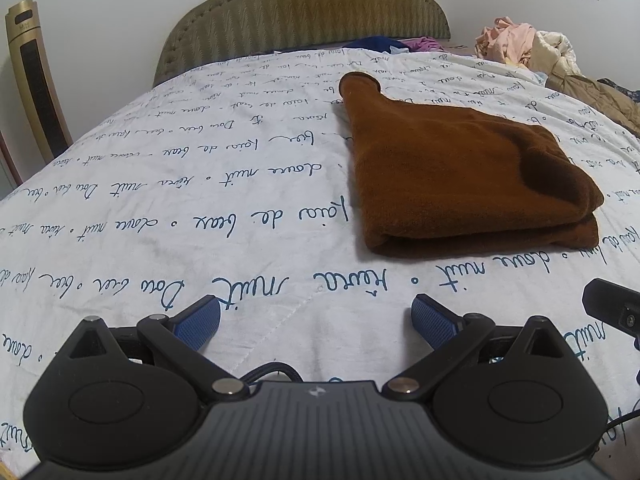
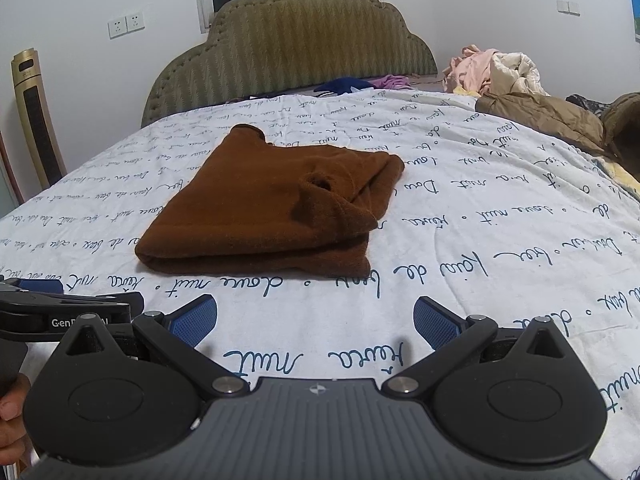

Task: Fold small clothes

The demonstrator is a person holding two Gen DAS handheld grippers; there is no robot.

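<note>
A brown knit garment lies folded on the white bedspread with blue script; a narrow end sticks out at its far side. It also shows in the right wrist view. My left gripper is open and empty, hovering over the bedspread in front of and left of the garment. My right gripper is open and empty, just in front of the garment's near folded edge. The left gripper's body shows at the left edge of the right wrist view.
A padded olive headboard stands at the far end. A pile of loose clothes and a tan jacket lie at the far right. Blue and purple clothes lie by the headboard. A gold tower unit stands left.
</note>
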